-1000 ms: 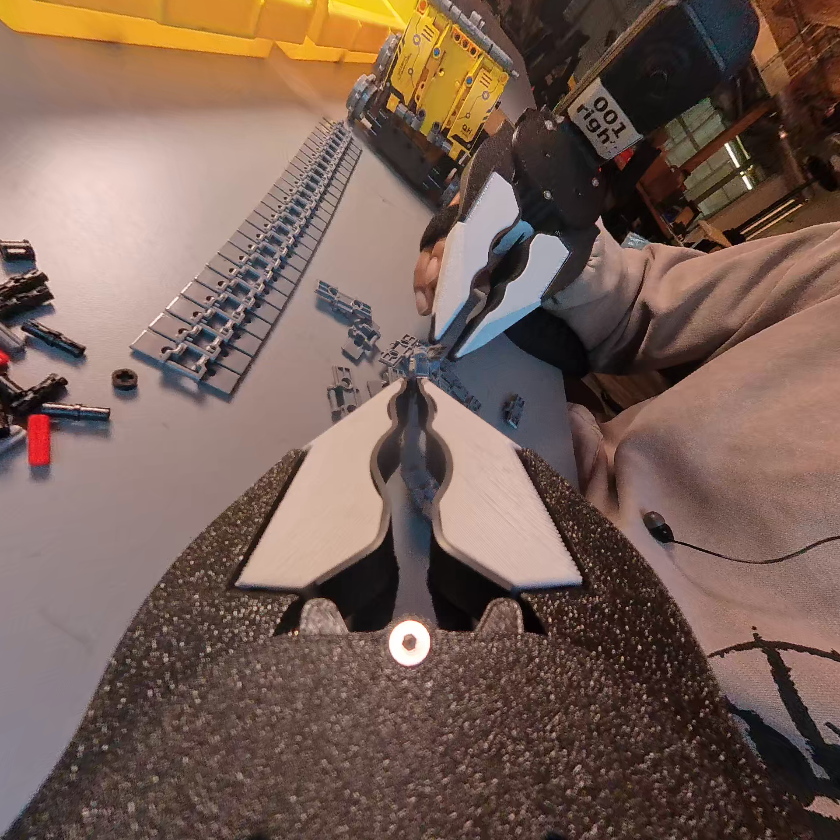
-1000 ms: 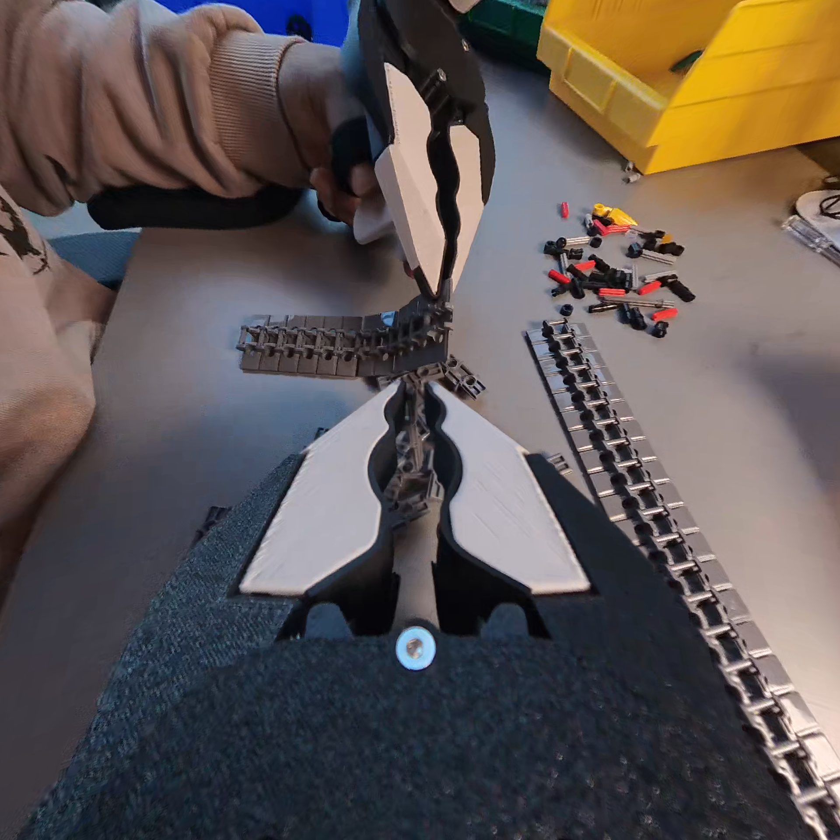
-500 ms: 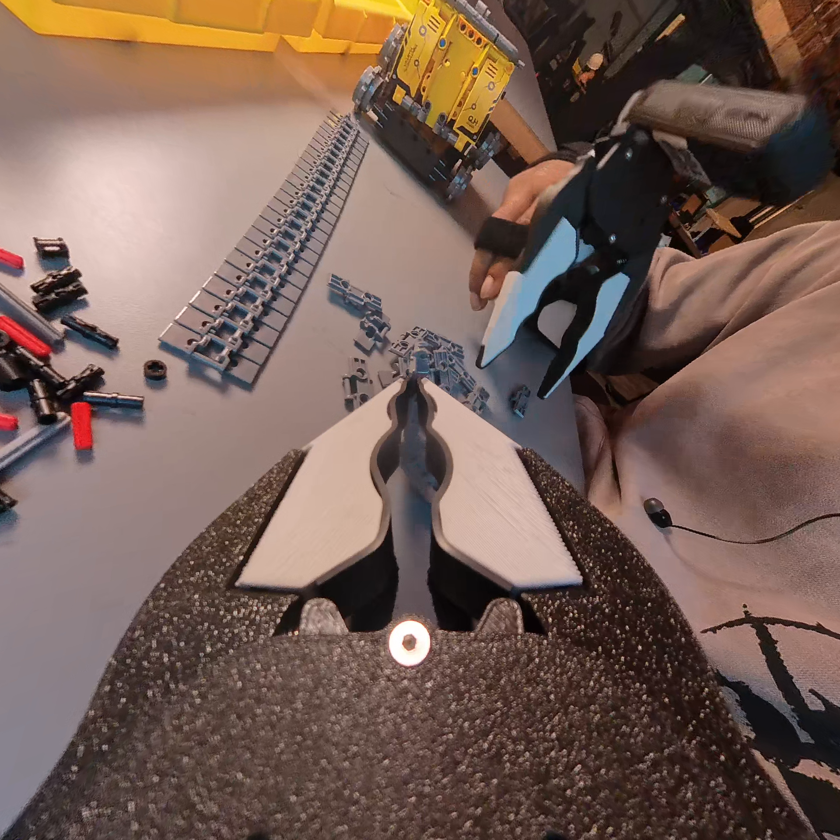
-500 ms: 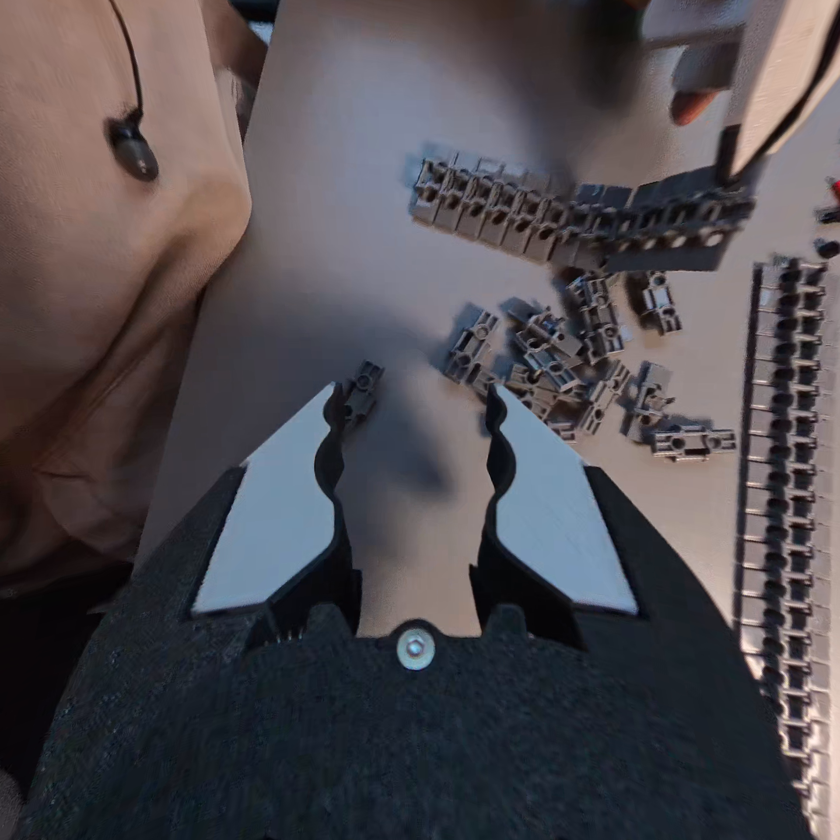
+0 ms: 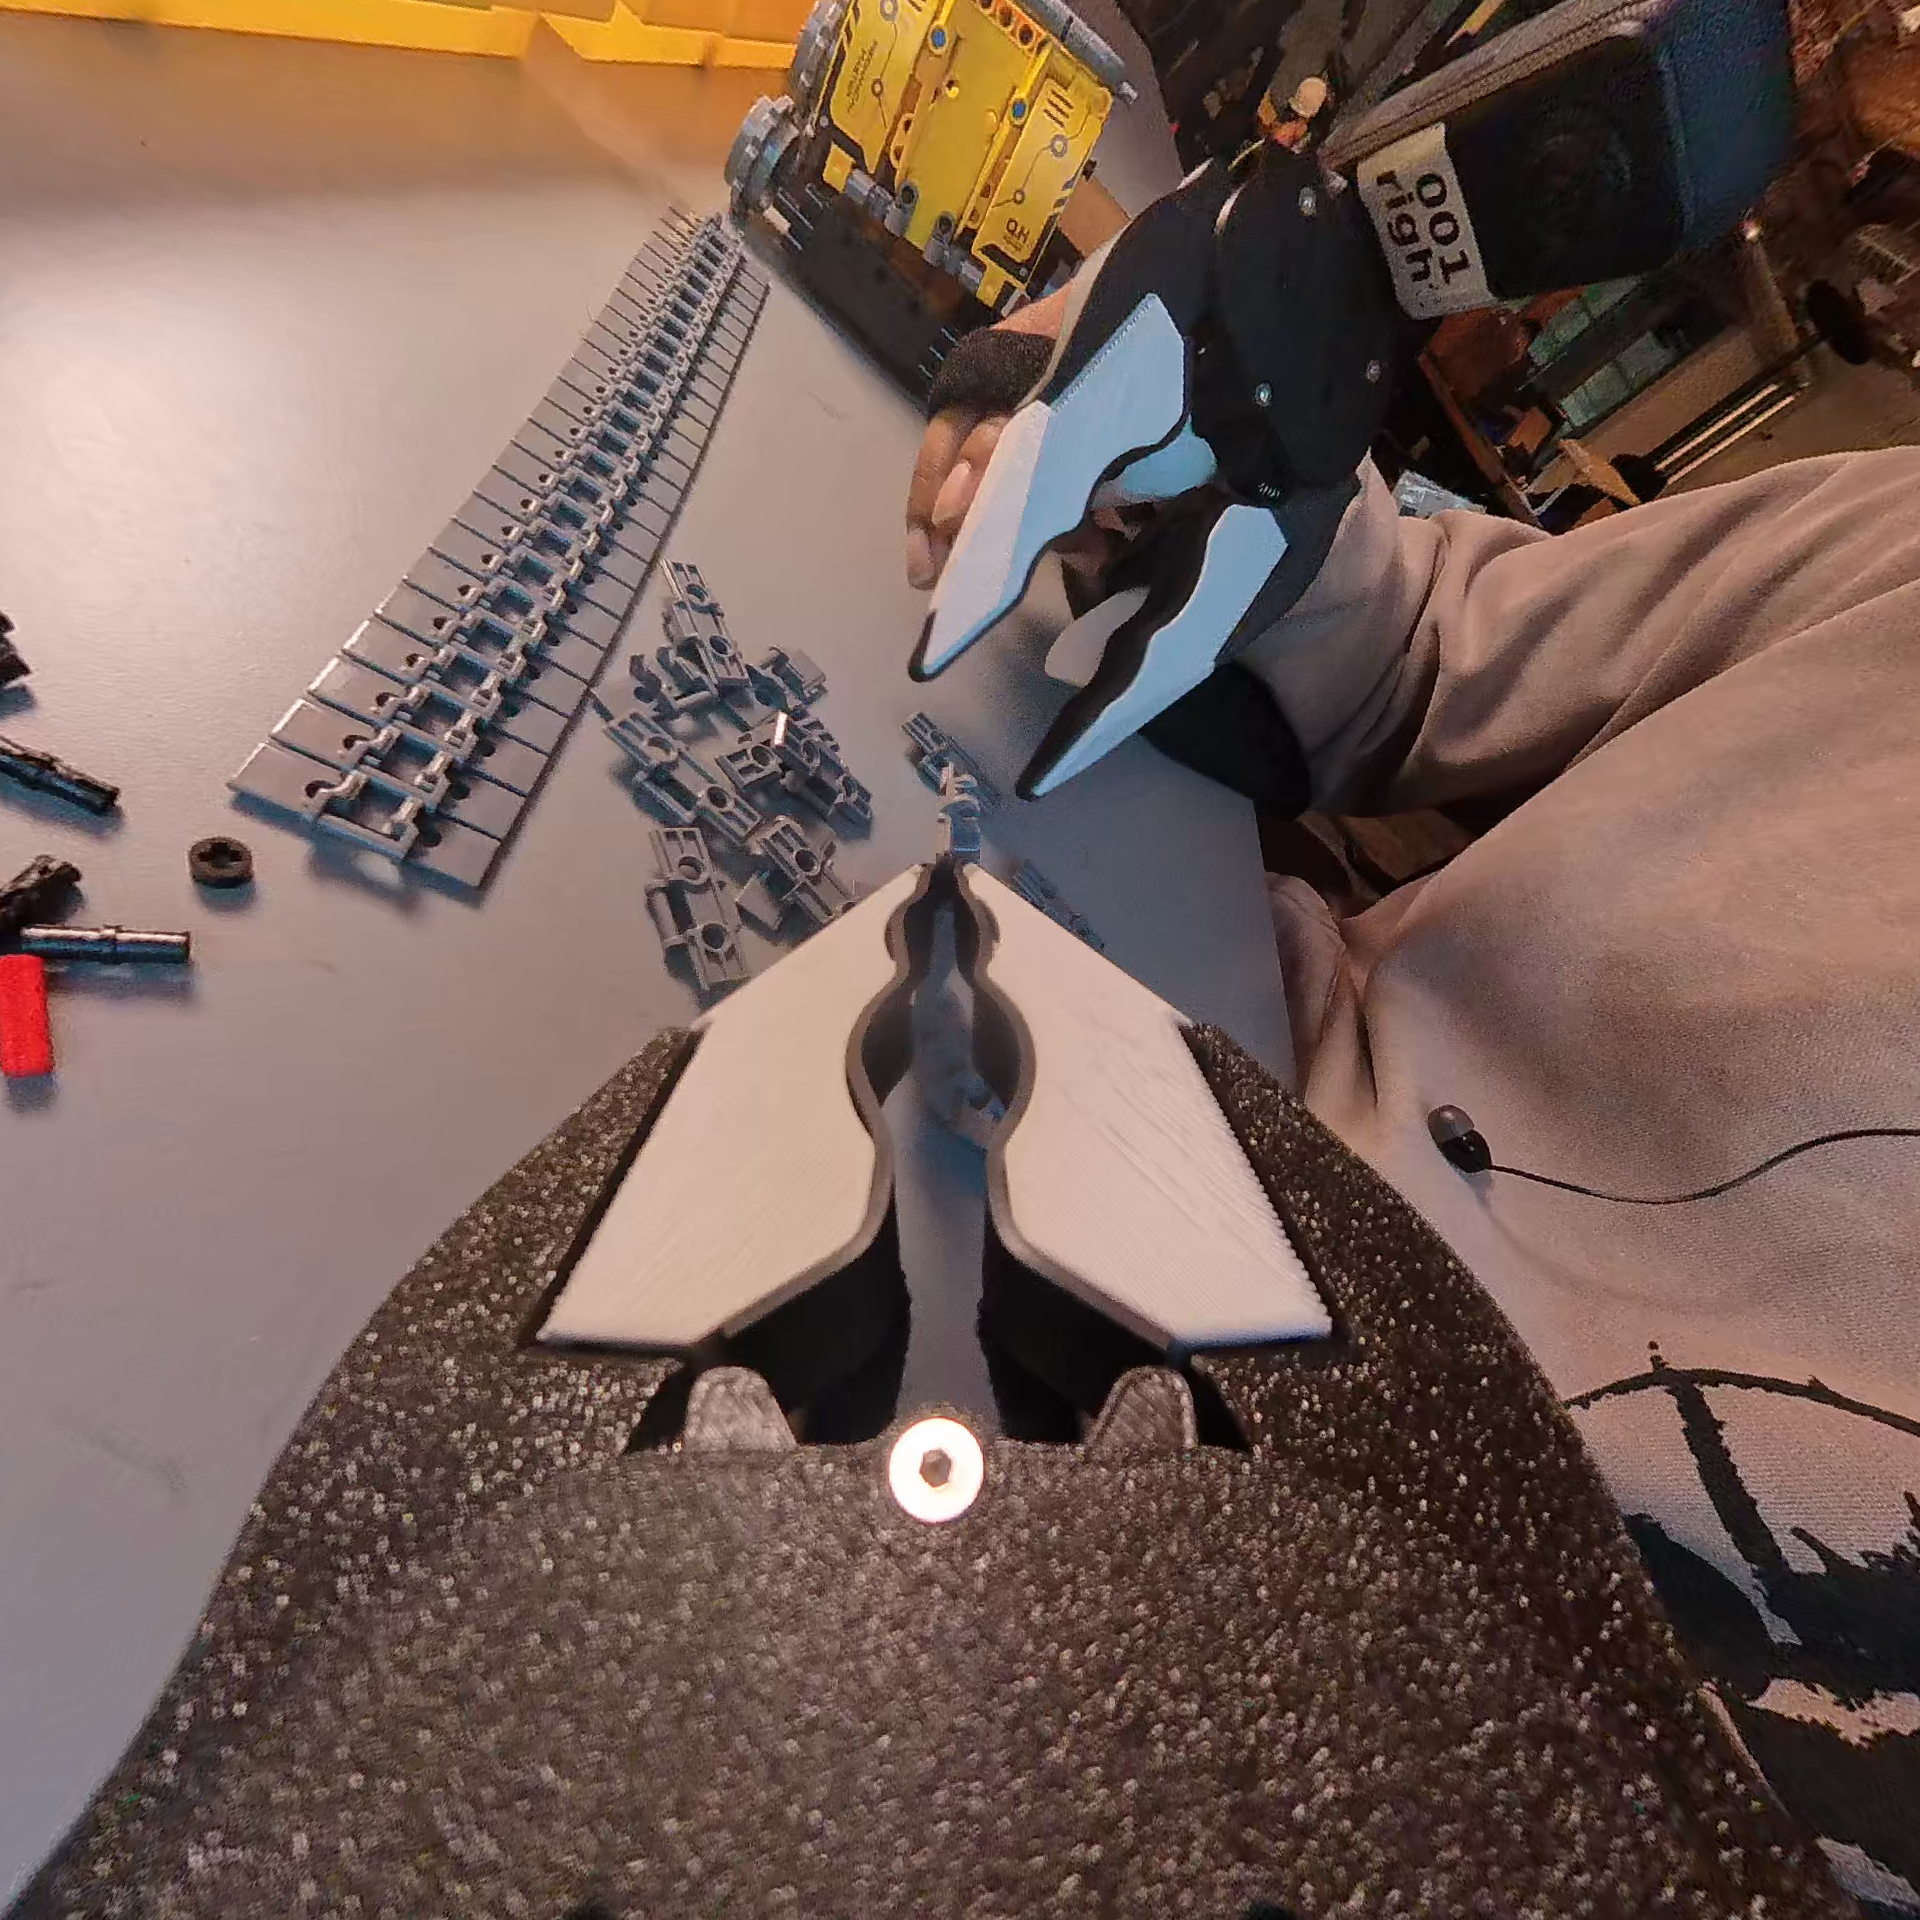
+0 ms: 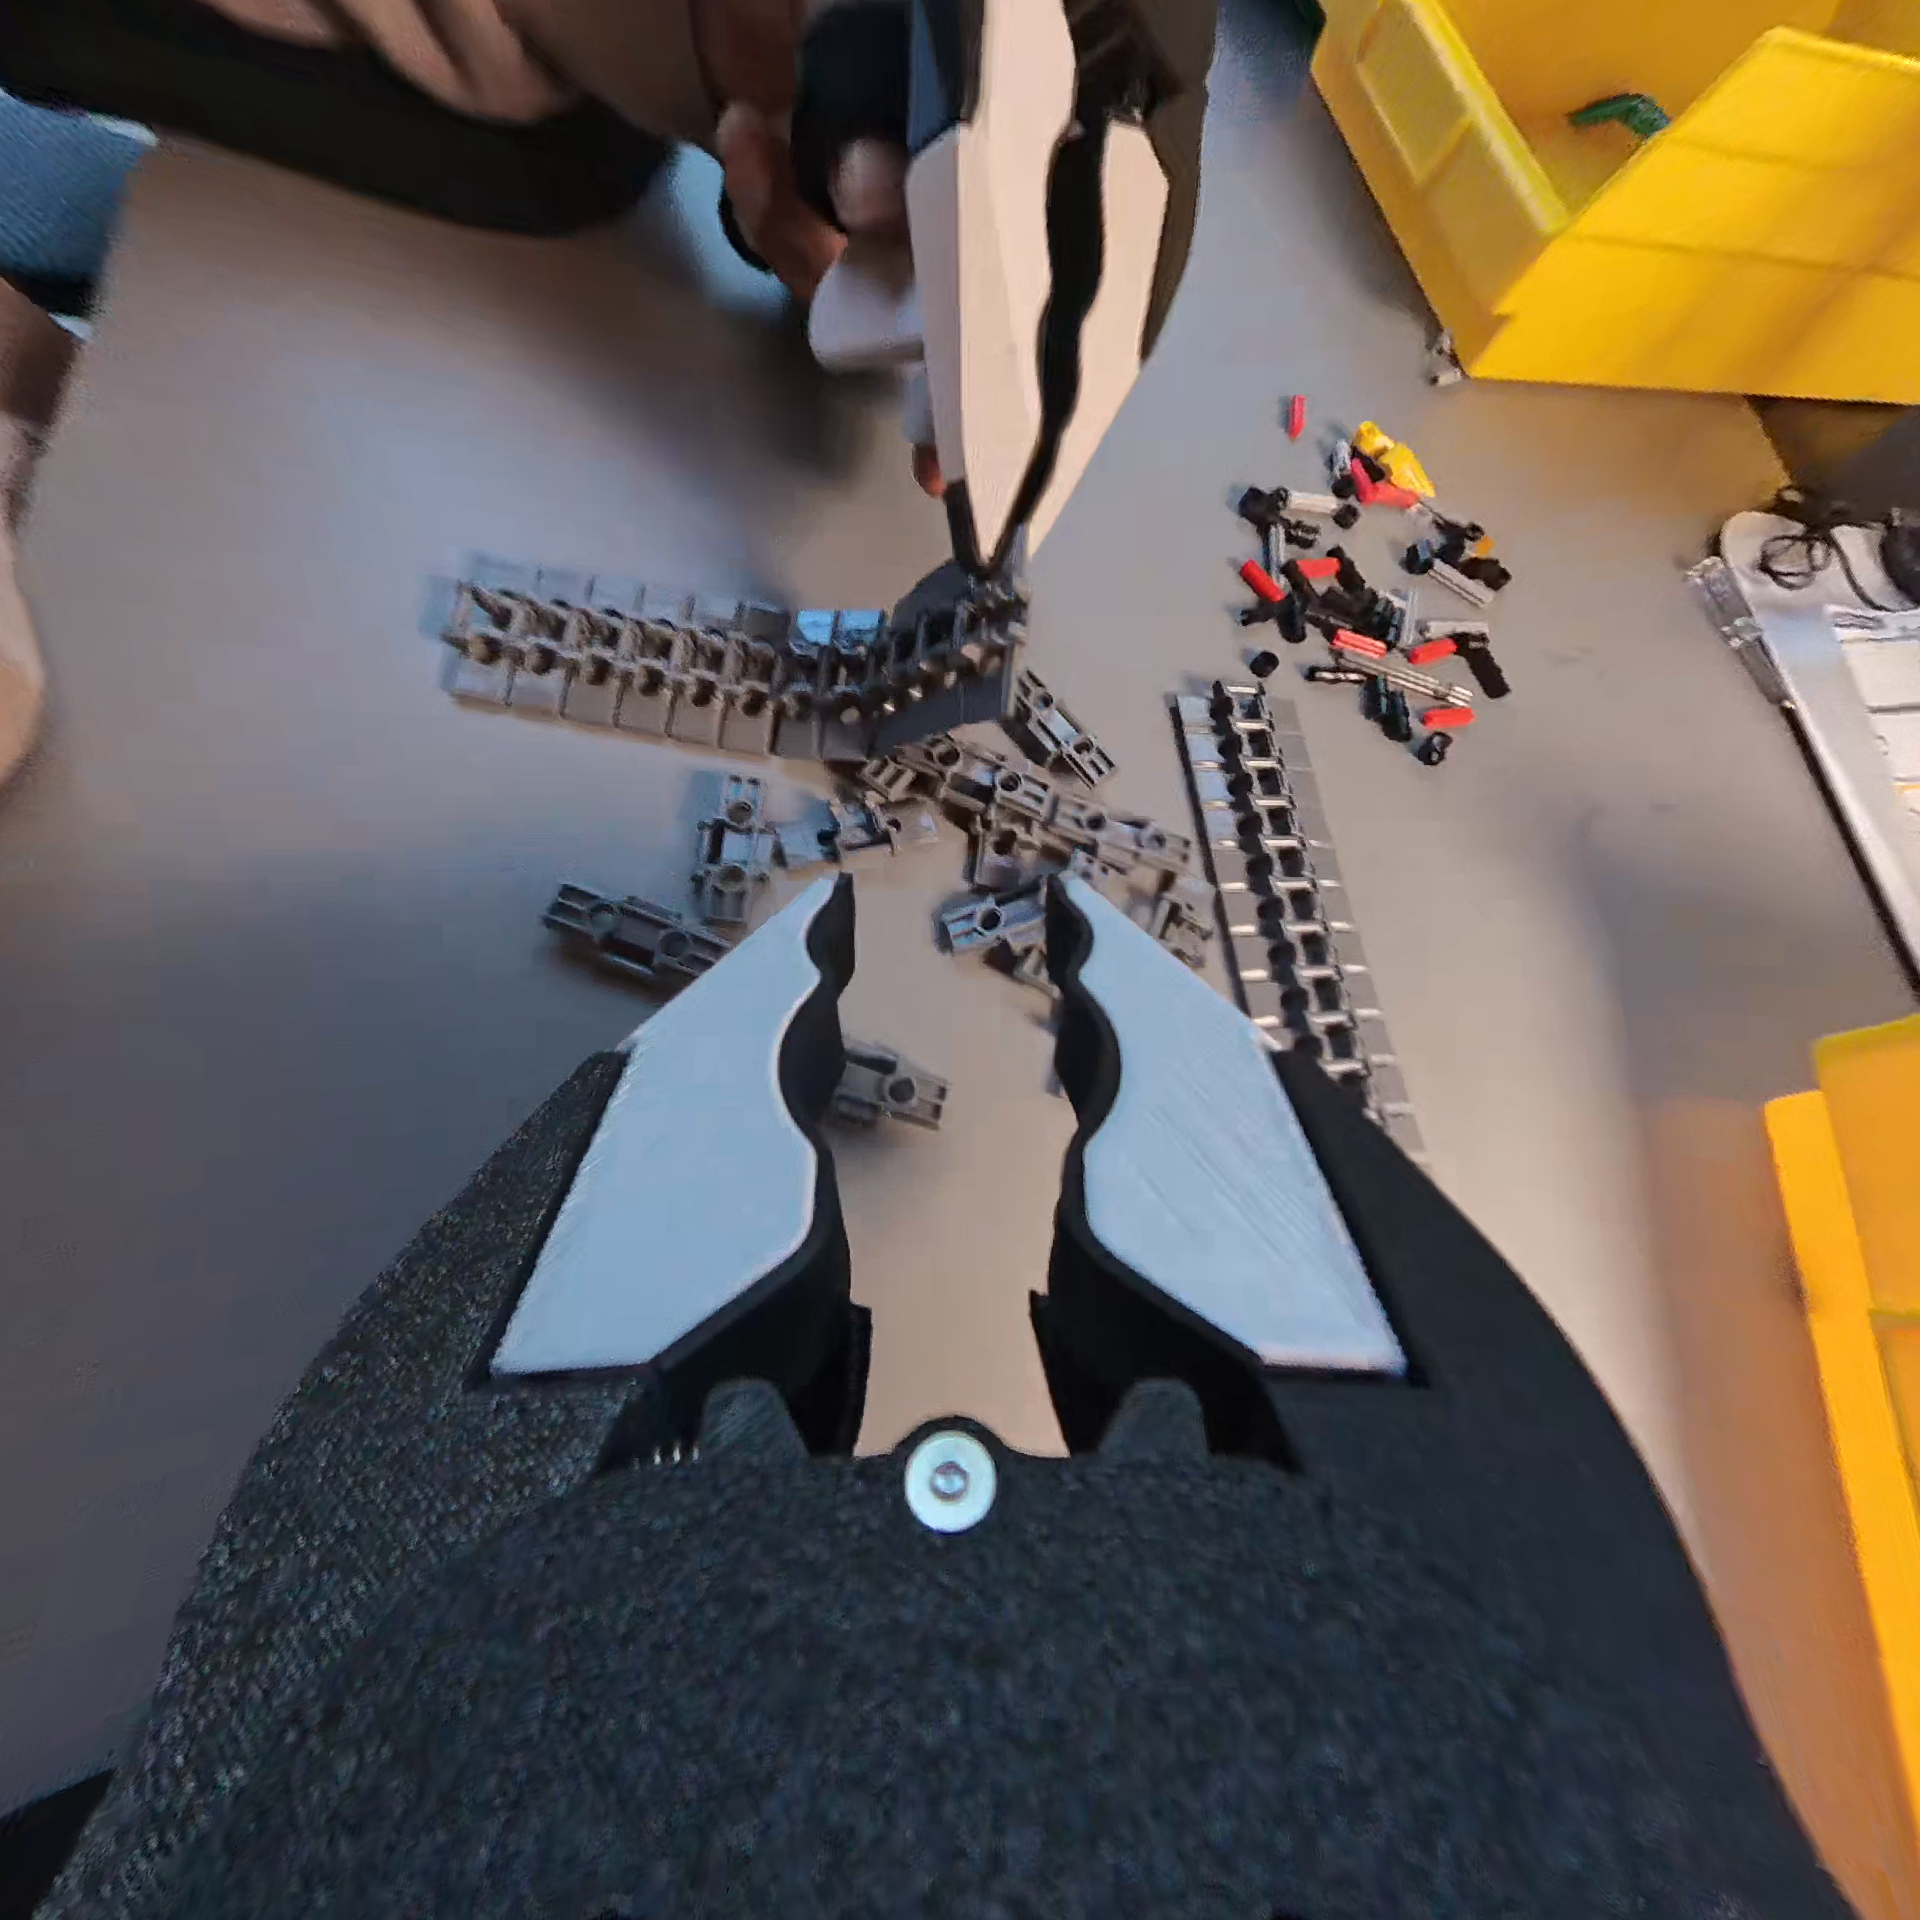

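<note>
Grey matte table (image 5: 260, 436), cluttered. Yellow bins (image 6: 1621, 197) at far edge, second yellow bin (image 6: 1860, 1299) at right edge in right wrist view. Yellow-and-black tracked toy vehicle (image 5: 935, 135) parked at far end of table in left wrist view. Workshop shelving and windows behind, dim and blurry. Person in beige sweatshirt (image 5: 1610, 831) close against table edge, small black clip mic (image 5: 1458, 1151) with cable on chest.

Left gripper (image 5: 948, 871): held low, pointed across table, tips closed together, clamped on one end of short grey track chain (image 6: 727, 665). Right wrist view shows same gripper (image 6: 987, 561) coming down steeply, pinched end of chain raised off table, remainder lying flat and stretching away toward the person.

Right gripper (image 6: 948, 894): jaws apart, nothing between them, hovering above pile of loose grey track links (image 6: 997, 821). One single link (image 6: 888, 1086) on table below left finger. In left wrist view right gripper (image 5: 987, 727) angled down, tips just above table beside pile, bare fingers around handle.

Long assembled grey track strip (image 5: 540, 551) laid straight, just beyond loose links. Scatter of small black and red pins (image 6: 1361, 603) farther out, well apart from both grippers. Black ring (image 5: 222, 860) near strip end.
</note>
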A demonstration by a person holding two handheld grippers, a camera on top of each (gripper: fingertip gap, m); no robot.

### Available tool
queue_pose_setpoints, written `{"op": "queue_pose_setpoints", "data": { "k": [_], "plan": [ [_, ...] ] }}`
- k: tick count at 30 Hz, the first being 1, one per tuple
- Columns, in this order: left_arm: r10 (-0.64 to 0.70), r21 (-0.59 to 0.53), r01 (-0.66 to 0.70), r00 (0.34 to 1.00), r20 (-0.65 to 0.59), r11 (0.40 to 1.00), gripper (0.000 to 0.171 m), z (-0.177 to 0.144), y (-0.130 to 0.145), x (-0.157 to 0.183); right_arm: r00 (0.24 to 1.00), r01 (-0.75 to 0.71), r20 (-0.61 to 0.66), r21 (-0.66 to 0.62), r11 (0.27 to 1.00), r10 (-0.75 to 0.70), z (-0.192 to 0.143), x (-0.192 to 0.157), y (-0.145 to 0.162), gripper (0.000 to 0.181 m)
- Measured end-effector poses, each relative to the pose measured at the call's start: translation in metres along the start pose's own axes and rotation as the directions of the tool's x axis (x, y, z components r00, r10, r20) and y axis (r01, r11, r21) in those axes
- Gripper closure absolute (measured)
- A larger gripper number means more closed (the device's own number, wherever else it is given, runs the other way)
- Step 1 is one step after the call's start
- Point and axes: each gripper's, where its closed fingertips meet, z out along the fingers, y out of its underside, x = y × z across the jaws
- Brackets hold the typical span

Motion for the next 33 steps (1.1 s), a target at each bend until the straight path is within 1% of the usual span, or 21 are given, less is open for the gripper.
{"op": "queue_pose_setpoints", "data": {
  "k": [2, 3, 4, 5, 6, 8, 9, 10, 12, 14, 16, 19, 21, 23, 24, 26, 28, 30, 31, 32, 33],
  "plan": [
    [0.008, -0.005, -0.008, 1.0, -0.009, 1.0, 0.169, 0.0, 0.0, 0.003, 0.996, -0.005, 0.084, 0.047, 0.999, 0.001, 0.0, -0.015, -0.008, 0.145],
    [0.012, -0.009, -0.012, 1.0, -0.014, 1.0, 0.169, 0.0, 0.001, 0.005, 0.986, 0.009, 0.165, 0.036, 0.999, -0.014, 0.0, -0.031, -0.008, 0.14],
    [0.016, -0.013, -0.016, 1.0, -0.017, 1.0, 0.169, 0.0, 0.001, 0.006, 0.978, 0.028, 0.209, 0.011, 1.0, -0.029, 0.002, -0.041, -0.005, 0.131],
    [0.018, -0.016, -0.018, 1.0, -0.02, 1.0, 0.169, 0.0, 0.001, 0.007, 0.974, 0.06, 0.223, -0.031, 0.998, -0.051, 0.006, -0.047, 0.001, 0.125],
    [0.019, -0.019, -0.019, 1.0, -0.025, 1.0, 0.169, 0.0, 0.002, 0.008, 0.971, 0.093, 0.228, -0.075, 0.993, -0.074, 0.01, -0.051, 0.008, 0.124],
    [0.024, -0.026, -0.025, 0.999, -0.04, 0.999, 0.169, 0.002, 0.003, 0.012, 0.977, 0.115, 0.191, -0.103, 0.988, -0.094, 0.018, -0.048, 0.012, 0.126],
    [0.028, -0.031, -0.03, 0.999, -0.047, 0.999, 0.169, 0.002, 0.003, 0.013, 0.985, 0.099, 0.152, -0.102, 0.99, -0.082, 0.021, -0.041, 0.012, 0.133],
    [0.033, -0.033, -0.034, 0.998, -0.053, 0.999, 0.169, 0.002, 0.004, 0.015, 0.993, 0.074, 0.096, -0.111, 0.991, -0.063, 0.024, -0.03, 0.012, 0.14],
    [0.04, -0.036, -0.042, 0.998, -0.058, 0.998, 0.169, 0.003, 0.004, 0.018, 0.999, 0.044, -0.008, -0.126, 0.991, -0.045, 0.024, -0.007, 0.015, 0.142],
    [0.046, -0.034, -0.048, 0.997, -0.06, 0.998, 0.169, 0.004, 0.004, 0.02, 1.0, -0.014, -0.015, -0.043, 0.999, 0.013, 0.017, -0.001, 0.004, 0.141],
    [0.05, -0.037, -0.052, 0.996, -0.069, 0.998, 0.169, 0.007, 0.004, 0.022, 0.996, -0.091, 0.016, 0.074, 0.993, 0.09, 0.01, 0.001, -0.015, 0.14],
    [0.064, -0.054, -0.068, 0.995, -0.078, 0.996, 0.169, 0.014, 0.008, 0.026, 0.973, -0.217, 0.127, 0.204, 0.955, 0.193, 0.004, -0.007, -0.041, 0.142],
    [0.077, -0.062, -0.082, 0.994, -0.084, 0.995, 0.169, 0.018, 0.01, 0.028, 0.956, -0.265, 0.19, 0.219, 0.939, 0.226, 0.008, -0.016, -0.049, 0.151],
    [0.088, -0.067, -0.094, 0.992, -0.089, 0.993, 0.169, 0.021, 0.011, 0.031, 0.957, -0.25, 0.196, 0.181, 0.951, 0.214, 0.017, -0.02, -0.044, 0.163],
    [0.094, -0.074, -0.1, 0.992, -0.087, 0.992, 0.168, 0.022, 0.013, 0.03, 0.96, -0.231, 0.202, 0.169, 0.958, 0.196, 0.019, -0.023, -0.042, 0.173],
    [0.104, -0.068, -0.109, 0.991, -0.084, 0.992, 0.168, 0.022, 0.012, 0.03, 0.957, -0.239, 0.208, 0.16, 0.958, 0.204, 0.019, -0.023, -0.041, 0.174],
    [0.139, -0.029, -0.143, 0.984, -0.108, 0.989, 0.162, 0.02, 0.007, 0.036, 0.941, -0.296, 0.226, 0.2, 0.934, 0.25, 0.014, -0.02, -0.046, 0.174],
    [0.204, -0.015, -0.206, 0.976, -0.079, 0.978, 0.14, 0.02, 0.006, 0.036, 0.92, -0.365, 0.25, 0.256, 0.895, 0.303, 0.007, -0.013, -0.052, 0.175],
    [0.239, -0.037, -0.241, 0.969, -0.055, 0.97, 0.139, 0.022, 0.009, 0.033, 0.903, -0.406, 0.275, 0.293, 0.866, 0.33, 0.002, -0.01, -0.057, 0.175],
    [0.265, -0.046, -0.267, 0.963, -0.047, 0.963, 0.143, 0.024, 0.01, 0.034, 0.887, -0.44, 0.298, 0.318, 0.84, 0.352, -0.003, -0.007, -0.061, 0.175],
    [0.275, -0.027, -0.277, 0.96, -0.052, 0.961, 0.148, 0.025, 0.008, 0.036, 0.878, -0.46, 0.311, 0.334, 0.823, 0.365, -0.006, -0.004, -0.063, 0.175]
  ]
}}
